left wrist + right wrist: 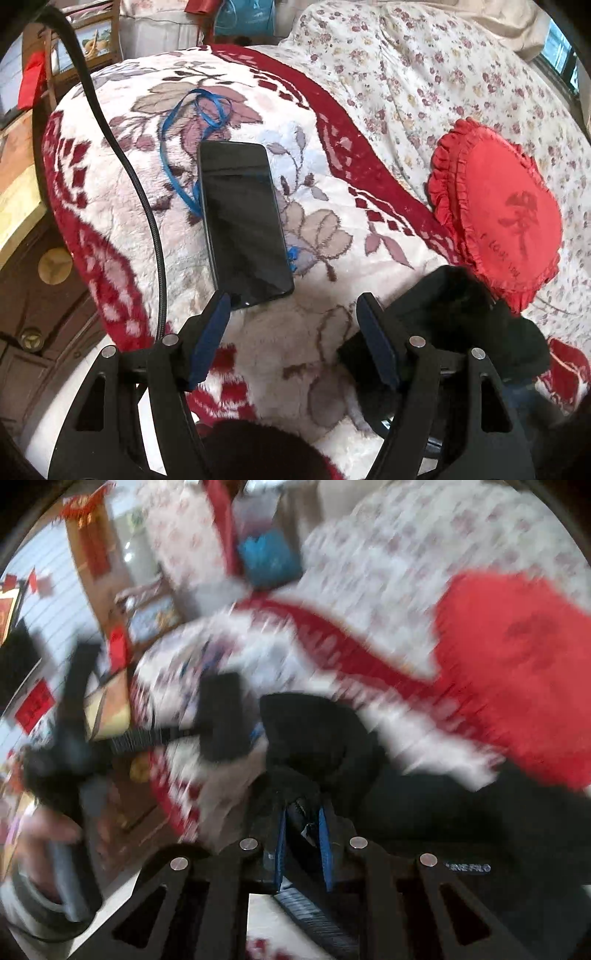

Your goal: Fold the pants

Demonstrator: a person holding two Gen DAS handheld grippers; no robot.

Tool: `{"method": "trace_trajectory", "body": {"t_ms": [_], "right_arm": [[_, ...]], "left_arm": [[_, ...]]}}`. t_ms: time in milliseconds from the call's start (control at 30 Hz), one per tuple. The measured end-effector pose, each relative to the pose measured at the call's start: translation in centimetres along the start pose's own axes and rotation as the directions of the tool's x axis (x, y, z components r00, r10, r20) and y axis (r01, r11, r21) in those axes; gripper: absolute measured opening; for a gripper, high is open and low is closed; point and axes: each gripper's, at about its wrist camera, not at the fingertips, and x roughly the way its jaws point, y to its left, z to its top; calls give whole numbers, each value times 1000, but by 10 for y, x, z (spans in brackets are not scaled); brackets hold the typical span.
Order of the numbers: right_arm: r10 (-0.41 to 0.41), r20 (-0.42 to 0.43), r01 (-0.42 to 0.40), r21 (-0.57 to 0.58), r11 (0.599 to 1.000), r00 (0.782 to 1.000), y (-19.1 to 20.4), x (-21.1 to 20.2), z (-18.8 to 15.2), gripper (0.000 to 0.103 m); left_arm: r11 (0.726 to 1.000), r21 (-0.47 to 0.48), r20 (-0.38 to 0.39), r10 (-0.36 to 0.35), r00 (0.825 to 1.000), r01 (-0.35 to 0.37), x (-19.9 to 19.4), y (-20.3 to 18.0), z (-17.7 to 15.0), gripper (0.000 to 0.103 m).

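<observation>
Floral blanket (110,206) carries bunched pants (317,734), right gripper (301,830) clamped on them, left gripper (291,321) jaws apart.

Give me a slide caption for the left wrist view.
Open left gripper hovers over a floral blanket beside a dark phone, black pants bunched at right near a red pillow.

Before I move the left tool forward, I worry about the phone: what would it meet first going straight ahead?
Probably the fleece blanket between the open left tool's fingers. The black phone lies just ahead, beside the left finger, so it could be clipped; depth is unclear.
</observation>
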Motion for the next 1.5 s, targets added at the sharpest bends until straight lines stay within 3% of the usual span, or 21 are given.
{"method": "trace_trajectory", "body": {"t_ms": [100, 167, 233, 333, 400, 467, 500, 533, 600, 733, 800, 867, 900, 933, 1000, 1100, 1167, 1233, 1333, 1467, 1500], "right_arm": [[20, -88, -20, 7, 1000, 996, 13, 31, -19, 33], [128, -64, -124, 64, 990, 990, 2, 16, -24, 47], [156, -46, -151, 103, 983, 987, -16, -9, -29, 54], [34, 1, -34, 169, 985, 999, -55, -54, -44, 55], [-110, 16, 102, 264, 959, 994, -100, -84, -61, 55], [-220, -1, 202, 395, 896, 976, -152, -106, -79, 55], [-268, -19, 244, 479, 843, 963, -182, -117, -90, 55], [-287, -17, 251, 536, 806, 958, -202, -125, -99, 55], [-302, 8, 225, 649, 727, 953, -242, -142, -115, 55], [-320, 56, 172, 750, 639, 946, -300, -150, -119, 67], [-299, 47, 146, 793, 591, 953, -325, -138, -118, 67], [-225, 70, 71, 825, 561, 972, -344, -124, -118, 55], [-202, 101, 30, 829, 558, 974, -352, -119, -115, 21], [-185, 146, -18, 829, 559, 972, -356, -115, -111, 3], [-205, 206, -56, 824, 563, 957, -351, -124, -104, 3], [-260, 233, -11, 765, 644, 937, -322, -157, -91, 2], [-303, 215, 67, 705, 706, 928, -288, -191, -90, 2], [-319, 189, 119, 663, 739, 929, -261, -214, -101, 2], [-329, 113, 183, 646, 741, 937, -235, -230, -131, 2], [-363, -150, 377, 599, 706, 920, -241, -193, -179, 4], [-346, -173, 377, 607, 700, 922, -243, -190, -185, 5]], "left_arm": [[1000, 9, -4, -11, 1000, 11, -6, -6, -5, 71], [1000, 21, -2, -21, 1000, 21, -9, -13, -9, 71], [999, 35, -10, -32, 999, 32, -9, -21, -11, 71], [995, 66, -21, -67, 998, 69, -7, -40, -17, 71], [992, 92, -27, -81, 996, 83, -4, -52, -20, 71], [989, 123, -47, -81, 996, 87, 3, -66, -23, 71], [987, 133, -57, -80, 995, 87, 7, -72, -25, 71], [986, 140, -65, -77, 995, 85, 11, -76, -26, 71], [985, 158, -82, -64, 995, 77, 21, -85, -27, 71], [983, 176, -112, -35, 993, 54, 38, -96, -30, 71], [980, 191, -117, -24, 993, 46, 43, -101, -32, 71], [978, 206, -106, -12, 994, 34, 49, -105, -33, 71], [977, 209, -103, -14, 995, 36, 51, -106, -32, 71], [977, 209, -105, -19, 994, 41, 54, -106, -32, 68], [979, 198, -127, -33, 991, 58, 60, -103, -29, 48], [974, 214, -135, -53, 989, 81, 59, -104, -25, 33], [967, 241, -125, -54, 991, 83, 55, -107, -23, 29], [962, 258, -114, -55, 992, 83, 52, -108, -23, 26], [962, 256, -114, -62, 992, 90, 49, -104, -21, 25], [967, 240, -118, -55, 991, 82, 52, -101, -24, 25], [968, 240, -114, -55, 992, 81, 52, -100, -25, 25]]}}
